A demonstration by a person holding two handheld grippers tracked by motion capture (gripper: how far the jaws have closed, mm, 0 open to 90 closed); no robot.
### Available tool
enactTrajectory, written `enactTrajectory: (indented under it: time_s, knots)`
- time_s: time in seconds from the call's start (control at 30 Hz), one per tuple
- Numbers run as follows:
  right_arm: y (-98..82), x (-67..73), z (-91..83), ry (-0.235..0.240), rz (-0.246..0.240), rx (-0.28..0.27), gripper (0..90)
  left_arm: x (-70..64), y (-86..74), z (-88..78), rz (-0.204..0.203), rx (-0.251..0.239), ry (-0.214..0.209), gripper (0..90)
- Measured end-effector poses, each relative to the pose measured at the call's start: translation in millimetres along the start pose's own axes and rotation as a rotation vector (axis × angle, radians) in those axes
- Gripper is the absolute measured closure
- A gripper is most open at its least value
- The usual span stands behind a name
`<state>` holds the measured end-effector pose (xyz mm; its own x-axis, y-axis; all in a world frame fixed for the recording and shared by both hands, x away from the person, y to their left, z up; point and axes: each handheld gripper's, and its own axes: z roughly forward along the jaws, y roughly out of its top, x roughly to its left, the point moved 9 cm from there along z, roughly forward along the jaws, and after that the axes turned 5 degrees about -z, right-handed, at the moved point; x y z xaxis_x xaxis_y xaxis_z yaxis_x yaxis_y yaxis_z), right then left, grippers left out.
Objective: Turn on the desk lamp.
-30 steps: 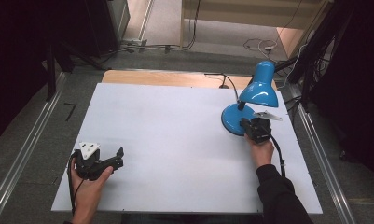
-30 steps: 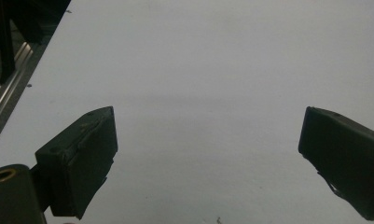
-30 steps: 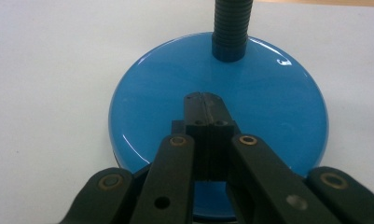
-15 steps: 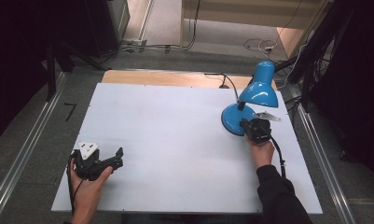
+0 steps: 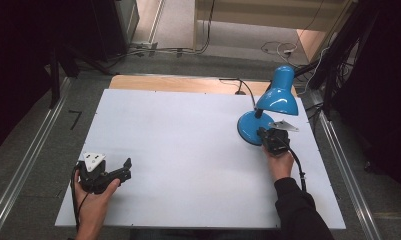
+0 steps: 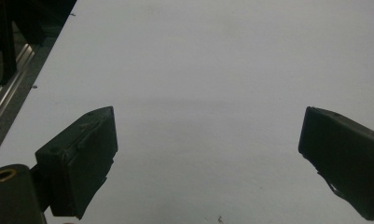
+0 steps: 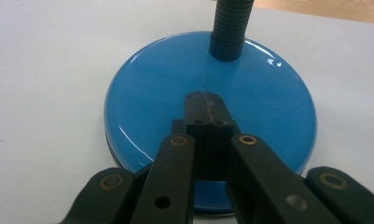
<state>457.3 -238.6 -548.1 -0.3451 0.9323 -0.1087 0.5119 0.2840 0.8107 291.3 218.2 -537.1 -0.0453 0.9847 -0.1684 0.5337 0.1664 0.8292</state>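
— Blue lamp (image 5: 268,112) stands near the counter's (image 5: 188,150) far right edge; right tongs (image 7: 204,105) sit pressed together over its base.
— Left tongs (image 5: 123,167) gape apart near the front left edge, bare white counter between.

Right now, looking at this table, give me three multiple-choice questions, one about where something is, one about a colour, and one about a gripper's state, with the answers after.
1. Where does the desk lamp stand on the white table?
A. near the left edge
B. near the right edge, toward the far side
C. in the middle

2. What colour is the lamp base?
A. red
B. white
C. blue

3. How do the jaws of the right gripper stand?
A. closed together over the base
B. wide open
C. closed around the lamp's neck

Answers: 1 B, the high view shows it by the right edge. 2 C, the round base is glossy blue. 3 A, the right gripper view shows the tips meeting with no gap above the base.
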Motion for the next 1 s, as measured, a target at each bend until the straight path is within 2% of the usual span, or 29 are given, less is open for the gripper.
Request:
enactTrajectory:
  time_s: [0.2,0.3,0.53,0.7,0.93,1.0]
  knots:
    - [-1.8,1.3,-1.0,-0.001,-0.002,-0.004,87.7,-0.3,0.1,-0.2,-0.001,-0.001,-0.001,5.0]
    - [-2.5,5.0,-2.2,-0.014,-0.036,-0.003,87.7,-0.8,0.2,-0.4,-0.001,-0.001,-0.003,5.0]
    - [-2.6,1.3,-3.1,0.021,0.032,0.004,87.3,0.0,1.1,-0.6,-0.007,-0.005,-0.005,5.0]
    - [-0.2,-1.8,-7.5,0.043,0.088,-0.023,81.9,1.2,1.3,-0.2,-0.011,-0.003,-0.008,5.0]
    - [1.2,0.1,-19.2,0.073,0.075,-0.045,71.1,1.8,1.5,-1.6,-0.013,-0.004,-0.008,5.0]
    - [1.3,-1.7,-23.2,0.082,0.086,-0.049,66.7,1.9,1.7,-1.5,-0.018,-0.007,-0.009,5.0]
